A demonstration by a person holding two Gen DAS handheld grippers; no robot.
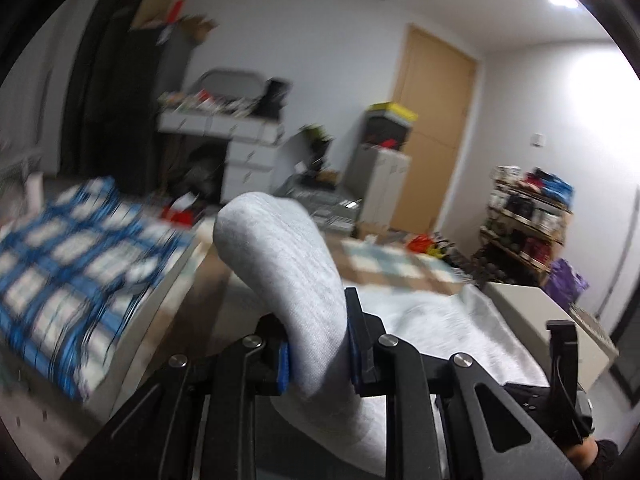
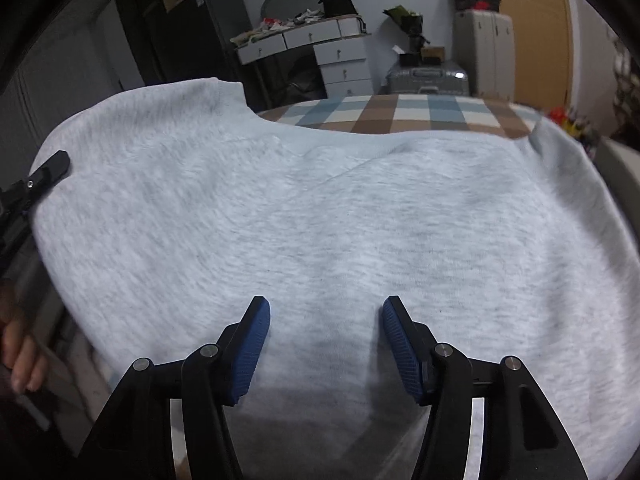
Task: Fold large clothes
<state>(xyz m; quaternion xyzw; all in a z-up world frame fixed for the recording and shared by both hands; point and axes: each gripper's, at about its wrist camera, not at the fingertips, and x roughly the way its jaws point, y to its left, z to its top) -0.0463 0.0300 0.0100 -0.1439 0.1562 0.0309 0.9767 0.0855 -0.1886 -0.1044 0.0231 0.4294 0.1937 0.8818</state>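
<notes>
A large light grey sweatshirt (image 2: 320,208) lies spread on a bed with a brown, blue and white checked cover (image 2: 400,114). My left gripper (image 1: 318,354) is shut on a bunched part of the sweatshirt (image 1: 288,264) and holds it lifted above the bed. That fold stands up between the blue pads. My right gripper (image 2: 326,344) is open and empty, just above the middle of the spread sweatshirt. The left gripper also shows at the left edge of the right wrist view (image 2: 44,176).
A second bed with a blue checked cover (image 1: 72,256) stands to the left. A white desk with drawers (image 2: 312,48), a suitcase (image 2: 428,78), a wooden door (image 1: 432,128) and a cluttered shelf (image 1: 524,220) line the far side. A white box (image 1: 532,304) stands right of the bed.
</notes>
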